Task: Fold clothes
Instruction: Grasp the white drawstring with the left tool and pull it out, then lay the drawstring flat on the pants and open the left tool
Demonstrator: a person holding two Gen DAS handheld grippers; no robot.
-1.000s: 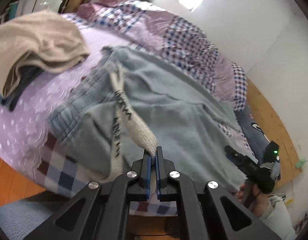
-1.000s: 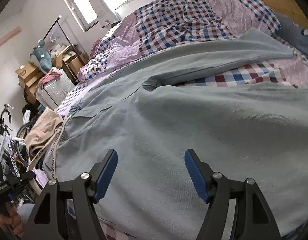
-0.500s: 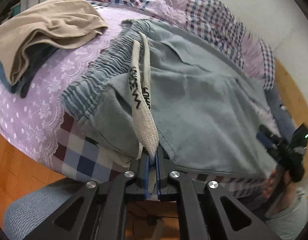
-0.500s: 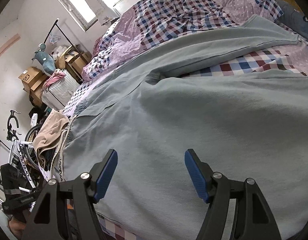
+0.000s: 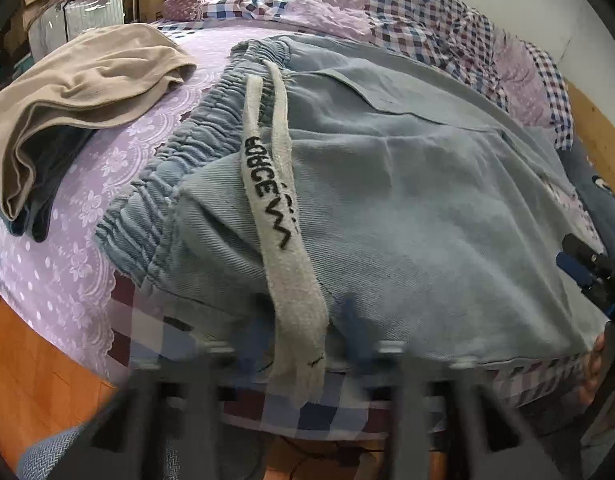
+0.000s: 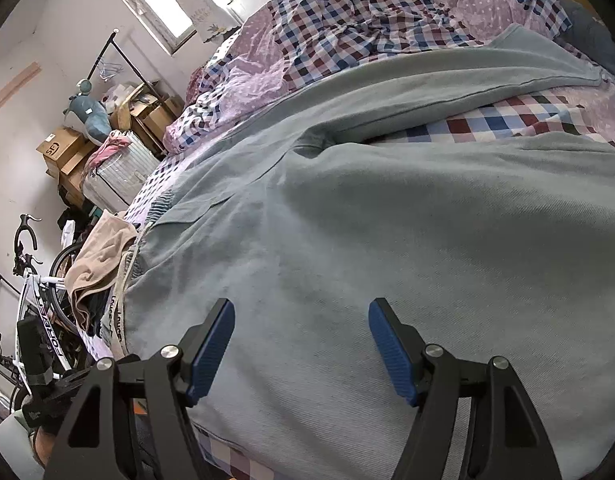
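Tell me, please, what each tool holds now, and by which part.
Right tool: open, holds nothing, above the trousers. Left tool: too blurred to tell; the drawstring end lies between its fingers.

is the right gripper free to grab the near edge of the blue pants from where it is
Probably yes. The right gripper is open and empty, poised just above the blue pants, whose near edge lies just ahead of its fingers at the bedside. Nothing lies between them; the drawstring hangs well to the left.

Wall: white, with bright window (image 6: 151, 8) far left.
Floor: orange wood (image 5: 31, 384).
Far left corner: cardboard boxes (image 6: 61, 152), bicycle (image 6: 35, 300).
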